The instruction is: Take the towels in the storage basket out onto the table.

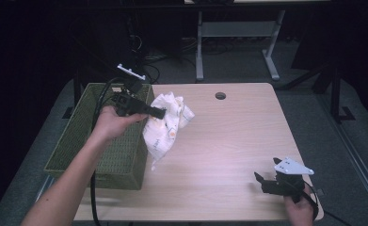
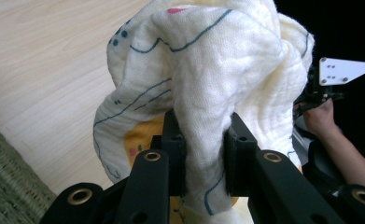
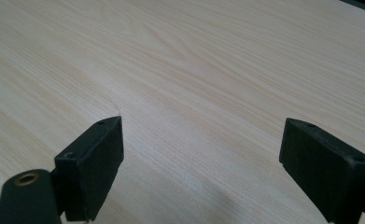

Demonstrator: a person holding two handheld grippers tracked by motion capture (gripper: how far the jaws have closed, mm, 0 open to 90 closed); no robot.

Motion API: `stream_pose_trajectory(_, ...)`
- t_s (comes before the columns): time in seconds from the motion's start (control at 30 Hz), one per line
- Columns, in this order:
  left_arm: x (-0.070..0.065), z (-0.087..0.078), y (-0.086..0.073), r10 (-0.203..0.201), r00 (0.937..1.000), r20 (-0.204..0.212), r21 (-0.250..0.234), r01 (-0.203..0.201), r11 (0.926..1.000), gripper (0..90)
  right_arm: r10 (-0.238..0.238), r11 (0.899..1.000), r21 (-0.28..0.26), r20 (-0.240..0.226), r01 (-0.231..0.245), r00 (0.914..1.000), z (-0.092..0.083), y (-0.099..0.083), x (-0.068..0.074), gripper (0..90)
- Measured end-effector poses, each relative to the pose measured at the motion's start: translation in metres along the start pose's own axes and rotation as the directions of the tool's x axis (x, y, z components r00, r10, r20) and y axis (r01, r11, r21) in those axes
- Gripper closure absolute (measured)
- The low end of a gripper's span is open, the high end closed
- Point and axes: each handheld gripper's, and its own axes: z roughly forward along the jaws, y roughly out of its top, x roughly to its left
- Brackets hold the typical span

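Surface: pale wood table (image 1: 228, 141), round cable hole (image 1: 220, 95) at far edge.
Room: dim; grey floor, desk legs beyond.
Left gripper (image 2: 203, 154): clamped on cream printed cloth (image 1: 165, 125), which hangs beside green woven basket (image 1: 78, 155).
Right gripper (image 3: 201, 163): jaws spread wide over bare wood, near corner.
Left gripper view: cloth's blue line print close up.

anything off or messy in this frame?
Nothing damaged or spilled. The cloth is just bunched, pinched in the left gripper and hanging beside the green basket, not in it. The right gripper is open over bare table.
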Motion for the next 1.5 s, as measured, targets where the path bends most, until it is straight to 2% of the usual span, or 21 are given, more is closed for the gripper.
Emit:
stream_pose_trajectory(0.1, -0.005, 0.006, 0.004, 0.019, 0.9998, 0.005, 0.01, -0.019, 0.9998, 73.7, -0.002, 1.0, -0.001, 0.0, 0.002, 1.0, -0.001, 0.0, 0.0, 13.3)
stream_pose_trajectory(0.27, -0.008, 0.014, 0.006, 0.024, 0.9996, 0.015, 0.015, -0.024, 0.9996, 73.6, -0.004, 1.0, -0.002, 0.0, 0.004, 1.0, -0.001, 0.0, 0.0, 13.3)
stream_pose_trajectory(0.6, -0.008, 0.045, 0.014, 0.028, 0.9996, 0.006, 0.059, -0.028, 0.9978, 73.6, 0.0, 1.0, -0.007, -0.003, 0.0, 1.0, -0.002, 0.0, 0.0, 13.3)
stream_pose_trajectory(0.63, -0.009, 0.052, 0.015, 0.022, 0.9996, 0.018, 0.062, -0.023, 0.9978, 73.6, 0.003, 1.0, -0.008, -0.003, -0.003, 1.0, -0.002, 0.0, 0.0, 13.3)
stream_pose_trajectory(0.87, -0.017, 0.075, 0.016, 0.047, 0.9988, 0.014, 0.091, -0.048, 0.9947, 73.4, -0.004, 1.0, -0.009, -0.004, 0.004, 1.0, -0.002, 0.001, 0.001, 13.3)
stream_pose_trajectory(1.2, -0.017, 0.099, 0.014, 0.041, 0.9989, 0.02, 0.123, -0.044, 0.9915, 73.1, -0.008, 1.0, -0.013, -0.002, 0.008, 1.0, -0.002, 0.002, 0.001, 13.3)
stream_pose_trajectory(1.5, -0.012, 0.12, 0.011, 0.03, 0.9995, 0.006, 0.141, -0.03, 0.9896, 72.1, -0.007, 1.0, -0.014, -0.003, 0.007, 1.0, -0.002, 0.002, 0.001, 13.3)
